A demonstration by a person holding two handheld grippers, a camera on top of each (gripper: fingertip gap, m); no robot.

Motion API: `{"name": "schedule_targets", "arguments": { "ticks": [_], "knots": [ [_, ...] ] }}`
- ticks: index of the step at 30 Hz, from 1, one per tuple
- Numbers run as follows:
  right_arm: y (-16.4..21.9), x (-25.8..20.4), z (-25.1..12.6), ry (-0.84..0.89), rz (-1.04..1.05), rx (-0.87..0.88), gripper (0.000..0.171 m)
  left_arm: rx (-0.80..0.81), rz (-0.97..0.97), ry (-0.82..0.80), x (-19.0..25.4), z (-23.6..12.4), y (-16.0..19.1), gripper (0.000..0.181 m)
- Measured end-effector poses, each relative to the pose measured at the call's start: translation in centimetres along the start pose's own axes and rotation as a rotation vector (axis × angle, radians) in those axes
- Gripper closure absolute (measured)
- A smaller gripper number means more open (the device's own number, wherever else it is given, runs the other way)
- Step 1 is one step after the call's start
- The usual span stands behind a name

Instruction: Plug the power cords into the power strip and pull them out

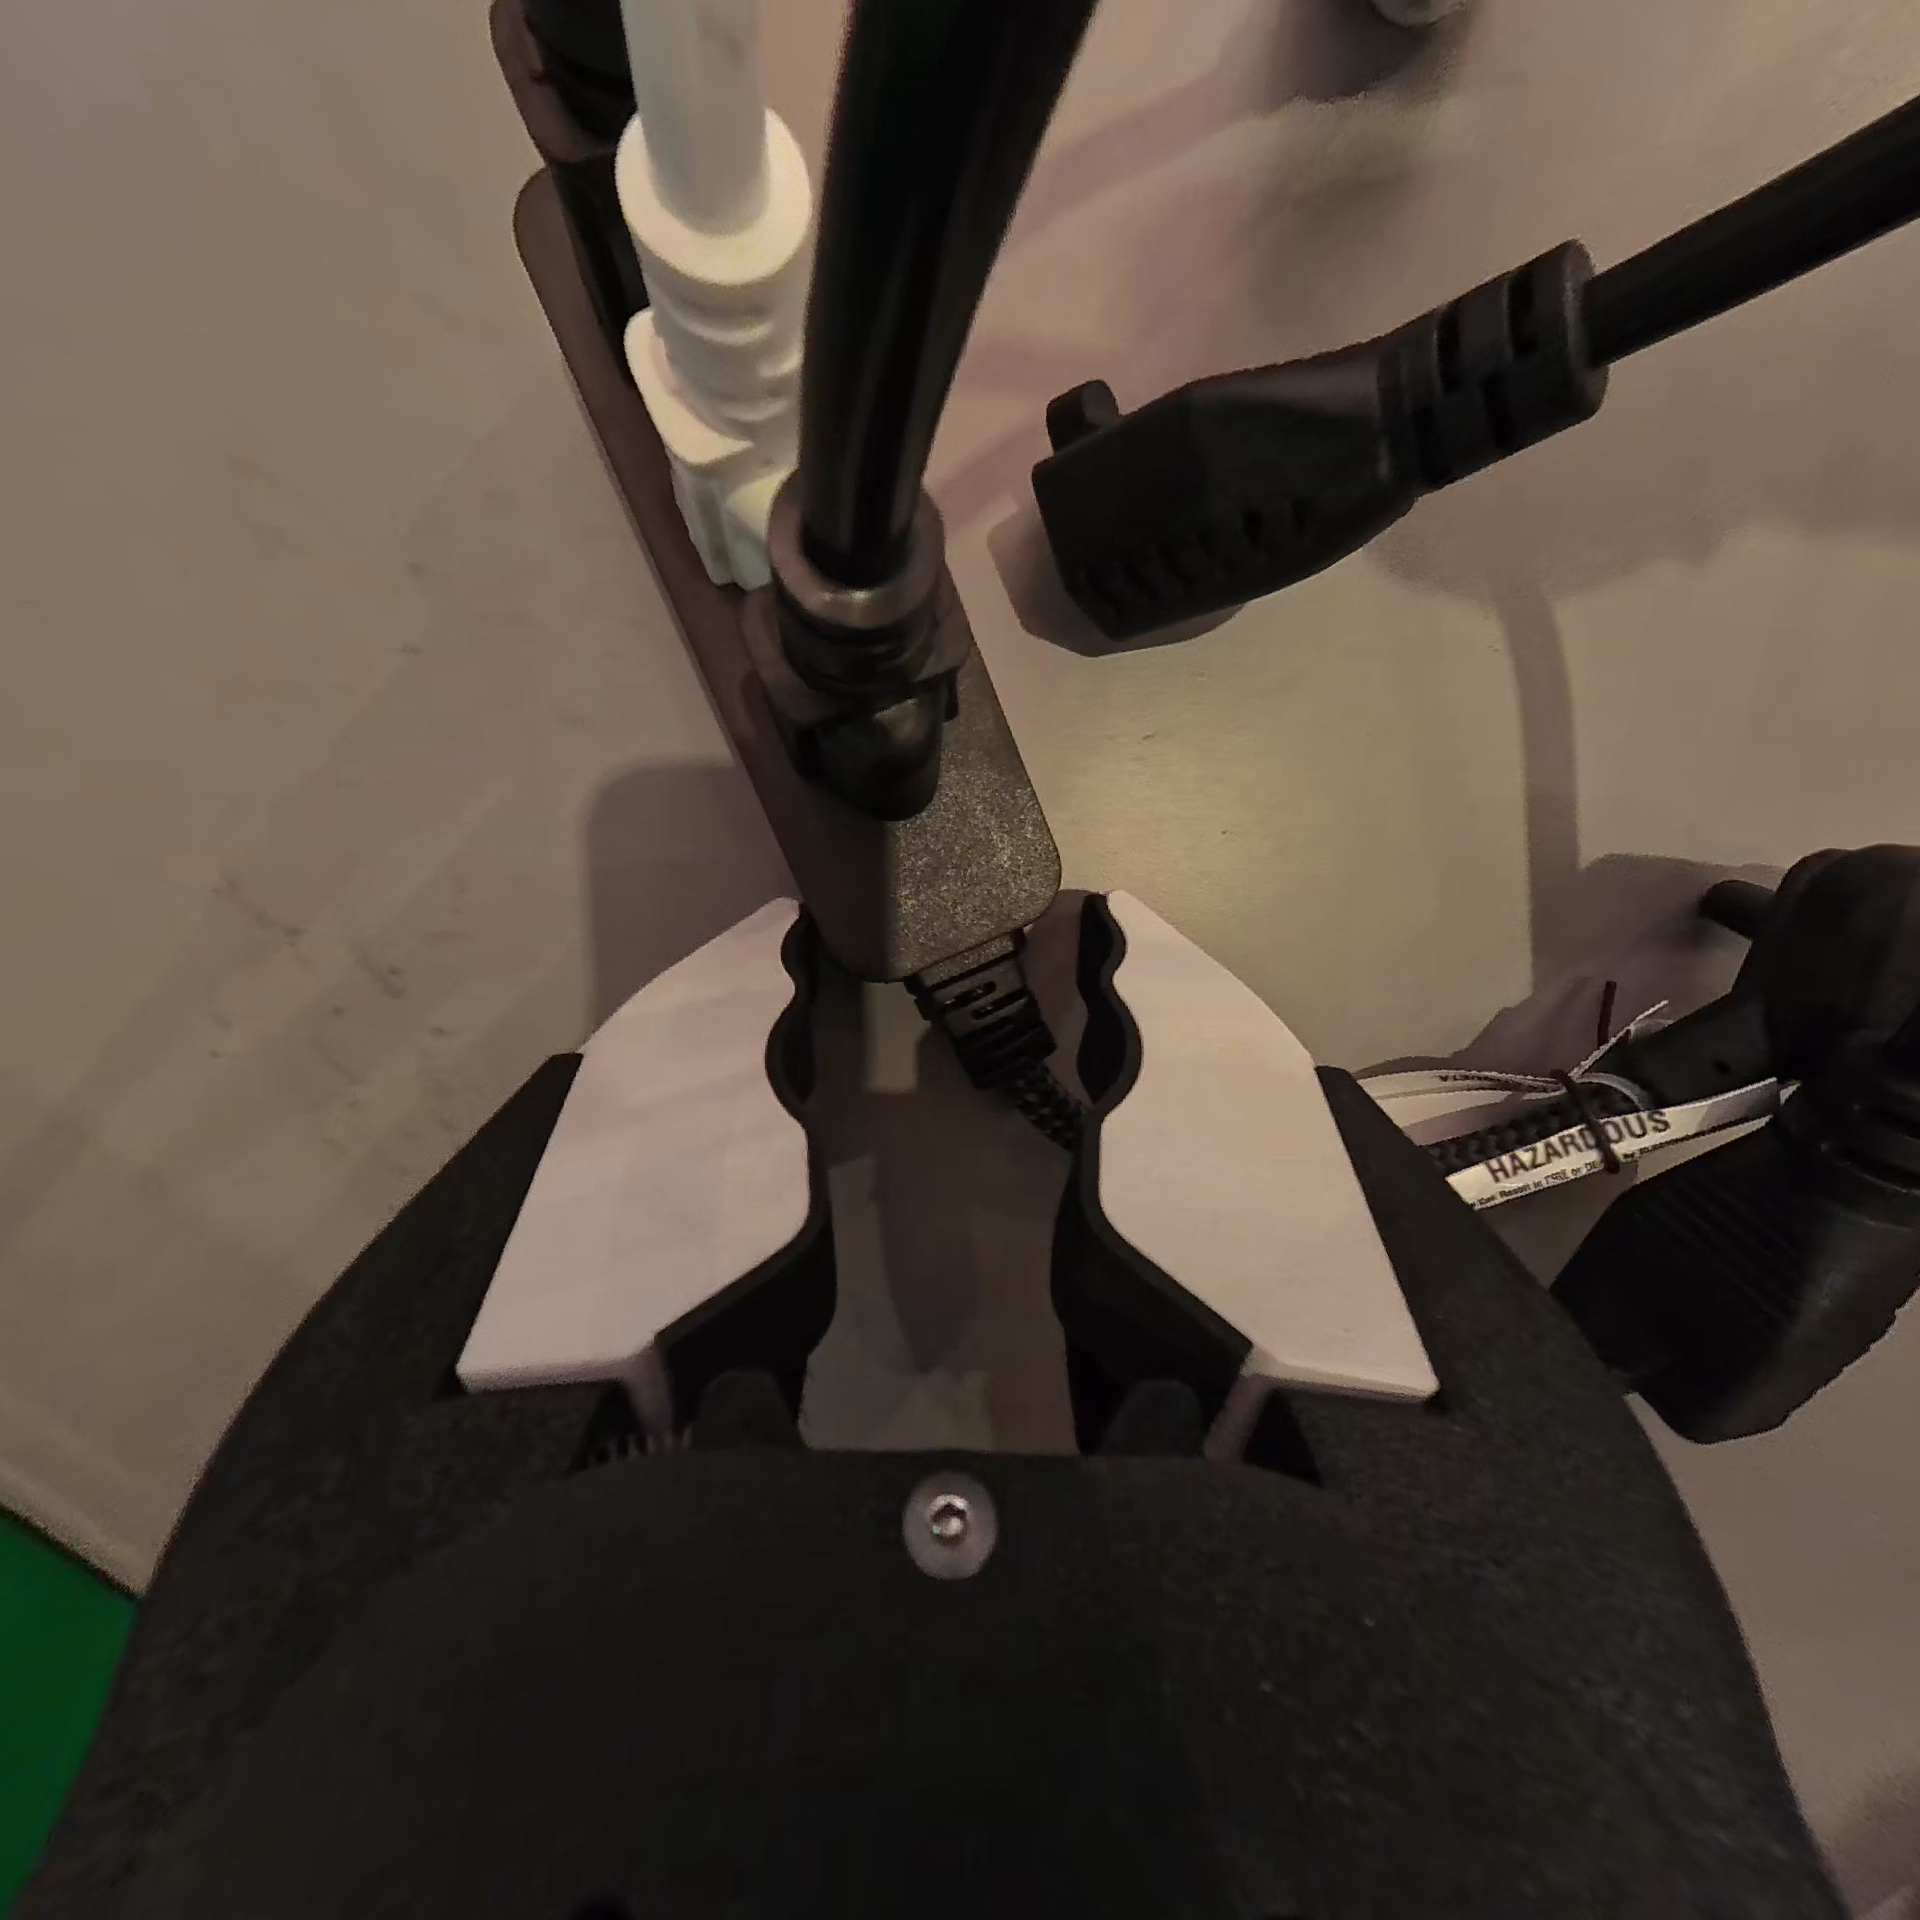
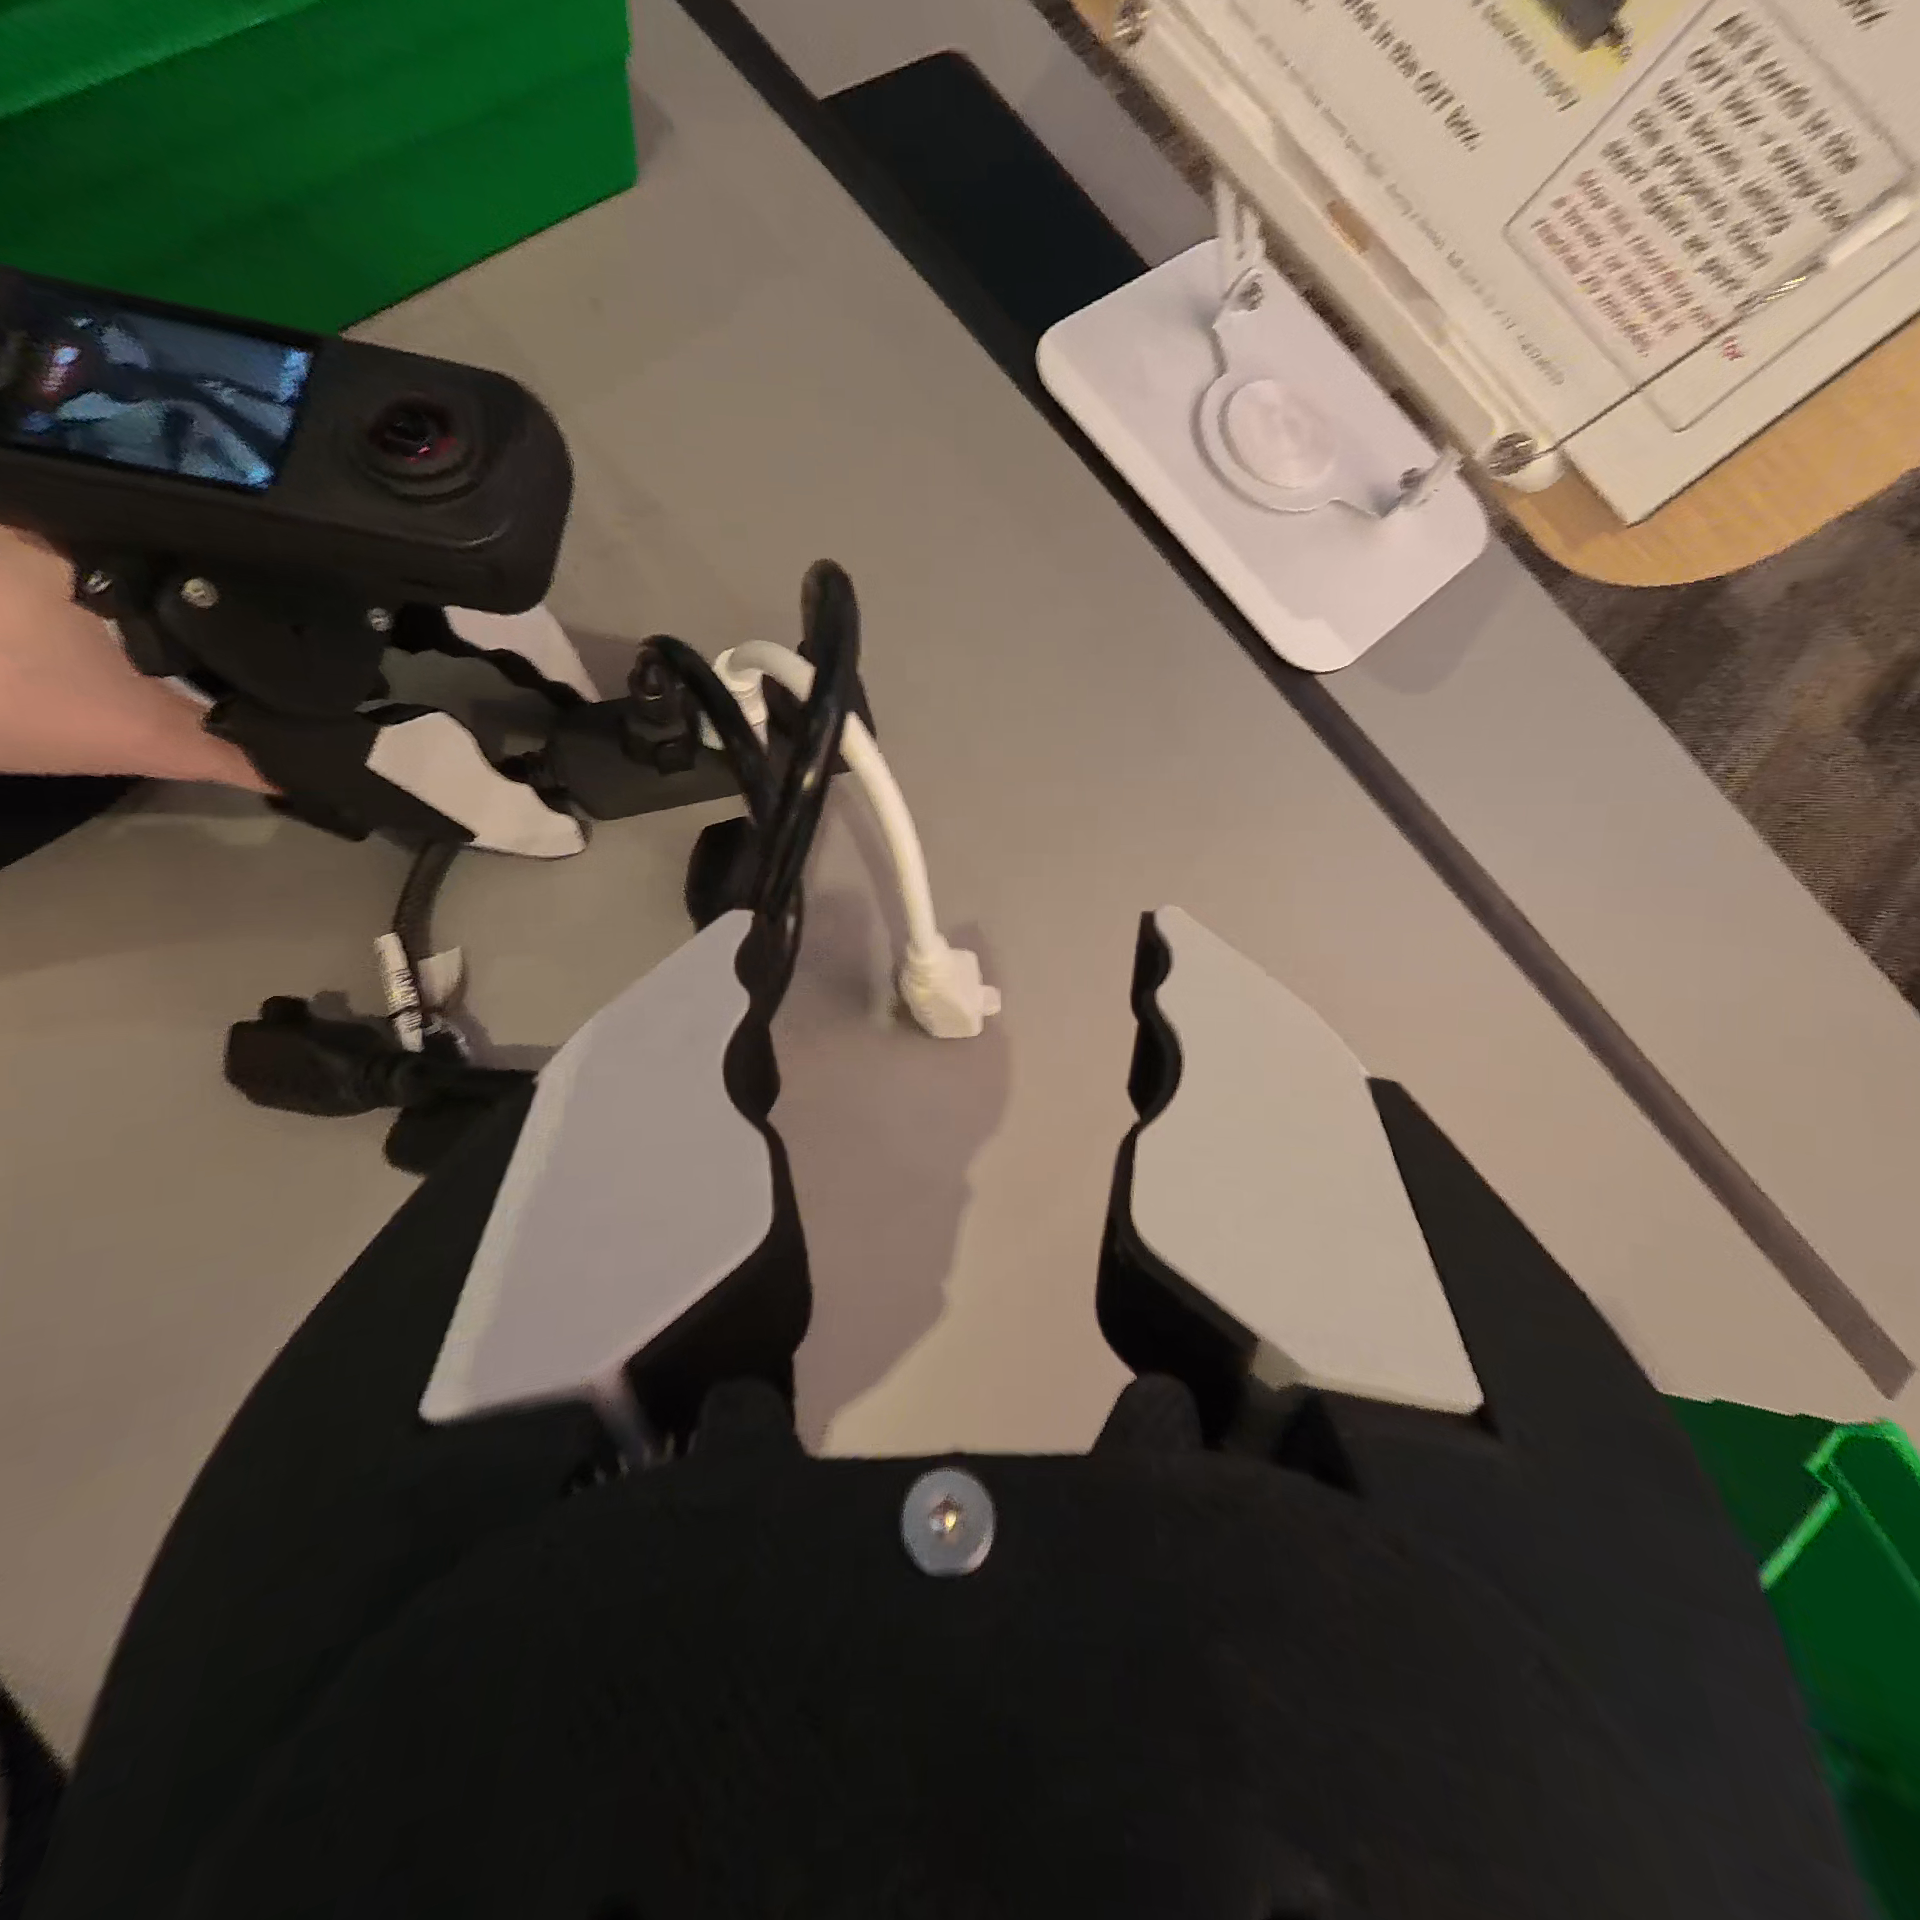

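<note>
A dark power strip (image 1: 935, 821) lies on the grey table, running away from me. My left gripper (image 1: 940, 920) is shut on its near end, above its braided cord (image 1: 997, 1039). A black plug (image 1: 862, 675) and a white plug (image 1: 717, 343) sit in its sockets. A loose black plug (image 1: 1247, 488) lies to the right. My right gripper (image 2: 945, 925) is open and empty above the table. In the right wrist view, the left gripper (image 2: 468, 769) holds the strip (image 2: 644, 769). The white cord's free end (image 2: 940, 987) lies just beyond my right fingertips. A black cable loop (image 2: 821, 707) rises beside them.
The strip's own black plug with a white tag (image 1: 1766, 1247) lies at the right. A green box (image 2: 312, 156) stands at the back left. A white stand base (image 2: 1268, 457) holding a sign sits at the table's far edge. A person's hand (image 2: 83, 707) holds the left gripper. Spacing between my two grippers at the tips: around 25 cm.
</note>
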State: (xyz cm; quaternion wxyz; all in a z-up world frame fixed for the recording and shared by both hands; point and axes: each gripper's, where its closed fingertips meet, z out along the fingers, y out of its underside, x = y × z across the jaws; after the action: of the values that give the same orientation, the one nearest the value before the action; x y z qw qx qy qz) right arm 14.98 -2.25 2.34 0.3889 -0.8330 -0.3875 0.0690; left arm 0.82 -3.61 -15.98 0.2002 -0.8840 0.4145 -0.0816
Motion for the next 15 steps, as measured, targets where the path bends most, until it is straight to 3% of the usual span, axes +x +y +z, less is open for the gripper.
{"name": "schedule_targets", "arguments": {
  "ticks": [7,10,15],
  "knots": [
    [1.4,-2.6,2.9,-0.048,-0.091,-0.134,0.1,-0.012,-0.049,-0.03,0.5,0.0,0.0,0.13],
    [2.0,-2.2,4.2,-0.004,-0.118,-0.184,0.101,-0.017,-0.091,-0.054,0.1,0.0,-0.1,0.139],
    [2.6,-1.3,5.8,0.029,-0.147,-0.221,0.103,0.047,-0.189,0.076,0.8,-1.0,-1.7,0.125]
  ]
}}
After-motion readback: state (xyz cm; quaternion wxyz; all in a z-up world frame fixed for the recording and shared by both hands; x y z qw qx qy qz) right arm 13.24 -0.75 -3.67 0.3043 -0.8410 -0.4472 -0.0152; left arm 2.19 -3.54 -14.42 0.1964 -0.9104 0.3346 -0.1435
